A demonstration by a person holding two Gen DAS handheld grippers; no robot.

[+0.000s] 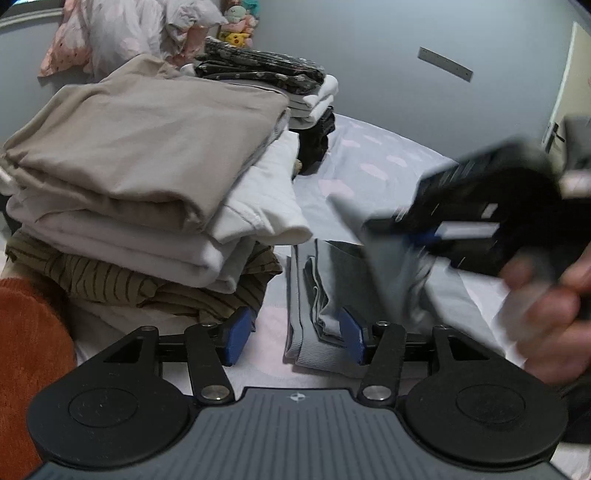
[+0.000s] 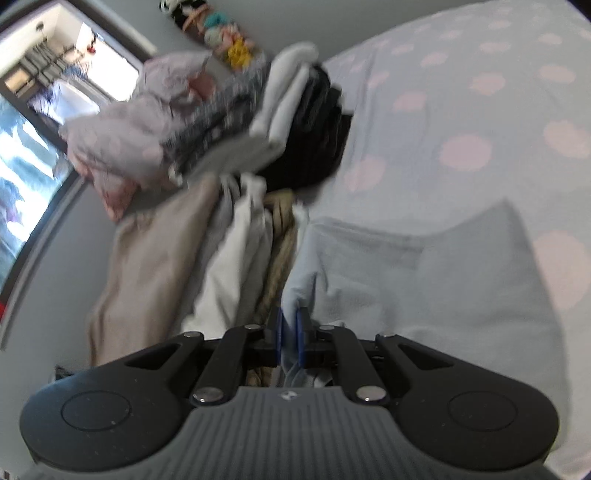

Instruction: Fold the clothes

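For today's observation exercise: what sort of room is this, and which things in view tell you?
Probably a child's bedroom: a bed with a cloud-print sheet, plush toys against the wall, and stacks of folded clothes on the bed.

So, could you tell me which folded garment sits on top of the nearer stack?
The beige garment tops the nearer stack; white ones and a striped olive one lie beneath.

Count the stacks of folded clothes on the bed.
2: the near stack topped by a beige garment, and the far stack topped by a dark patterned garment behind it. More may be hidden.
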